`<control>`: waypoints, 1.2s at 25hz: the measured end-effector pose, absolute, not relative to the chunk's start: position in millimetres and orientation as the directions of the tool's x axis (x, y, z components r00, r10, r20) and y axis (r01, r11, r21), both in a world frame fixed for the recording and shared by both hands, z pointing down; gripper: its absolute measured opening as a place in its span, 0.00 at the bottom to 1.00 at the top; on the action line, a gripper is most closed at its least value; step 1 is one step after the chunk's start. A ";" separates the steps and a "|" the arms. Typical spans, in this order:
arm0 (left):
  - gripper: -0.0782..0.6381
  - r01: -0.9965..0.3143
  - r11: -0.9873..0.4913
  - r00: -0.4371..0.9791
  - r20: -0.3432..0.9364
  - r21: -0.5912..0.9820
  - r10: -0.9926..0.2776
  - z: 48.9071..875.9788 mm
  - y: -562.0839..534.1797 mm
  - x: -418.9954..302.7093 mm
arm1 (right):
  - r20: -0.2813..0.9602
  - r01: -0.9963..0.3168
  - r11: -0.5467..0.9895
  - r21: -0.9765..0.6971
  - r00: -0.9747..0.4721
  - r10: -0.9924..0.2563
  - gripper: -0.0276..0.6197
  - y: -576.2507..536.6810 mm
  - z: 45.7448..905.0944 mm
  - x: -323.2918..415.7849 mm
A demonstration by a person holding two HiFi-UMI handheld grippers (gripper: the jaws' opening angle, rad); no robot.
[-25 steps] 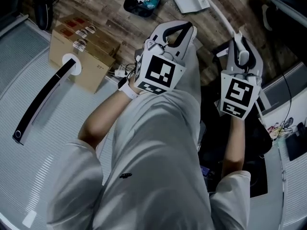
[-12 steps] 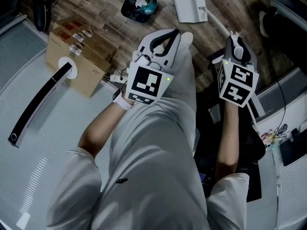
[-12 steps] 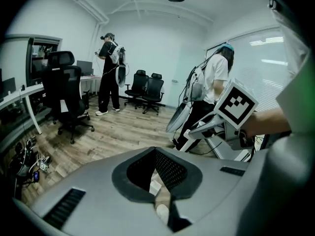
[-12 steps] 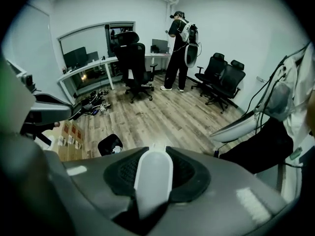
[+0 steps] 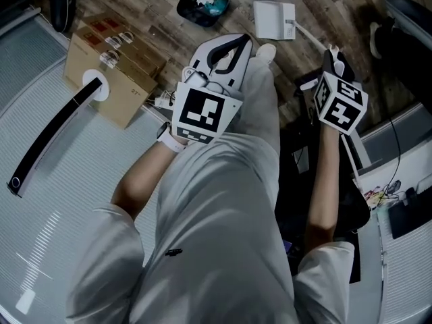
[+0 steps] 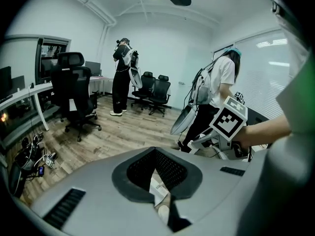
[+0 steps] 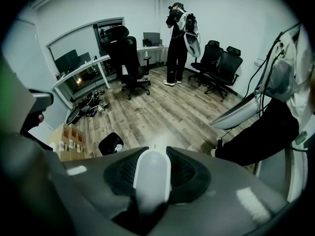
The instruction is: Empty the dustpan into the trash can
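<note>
Here's the black trash can on the wood floor, crumpled litter showing inside it. Just beside the trash can, on its right in the head view, sits the white dustpan, apart from the can's rim. Its long white handle runs away from the trash can and straight into the right hand-held gripper. The right gripper view confirms it: the right hand-held gripper has its jaws clamped on that pale handle, with the trash can beyond, to the left. Whether the pan rests on the floor or hangs above it, I can't tell. The left hand-held gripper hovers on the near side of the trash can, above the person's leg, jaws pinched together and empty. A cardboard box stands left of the trash can
</note>
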State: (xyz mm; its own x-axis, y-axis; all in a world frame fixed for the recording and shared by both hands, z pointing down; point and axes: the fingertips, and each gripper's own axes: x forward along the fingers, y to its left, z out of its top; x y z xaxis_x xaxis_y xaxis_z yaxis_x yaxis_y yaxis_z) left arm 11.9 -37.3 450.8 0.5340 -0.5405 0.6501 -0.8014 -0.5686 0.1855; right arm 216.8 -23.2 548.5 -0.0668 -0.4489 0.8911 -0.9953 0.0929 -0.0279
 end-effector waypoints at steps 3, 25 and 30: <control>0.12 -0.805 -0.564 0.531 0.647 0.184 -0.548 449.1 -39.1 9.4 | 0.889 -0.996 0.085 -0.038 -0.073 -0.451 0.23 -25.7 548.8 218.8; 0.12 -0.792 -0.580 0.574 0.554 0.189 -0.603 358.8 -57.6 -1.6 | 0.766 -0.992 0.119 -0.040 -0.107 -0.634 0.32 -37.9 423.6 190.2; 0.12 -0.804 -0.566 0.565 0.534 0.184 -0.629 326.0 -55.0 -19.2 | 0.725 -0.990 0.126 -0.056 -0.127 -0.677 0.32 -31.7 384.6 171.3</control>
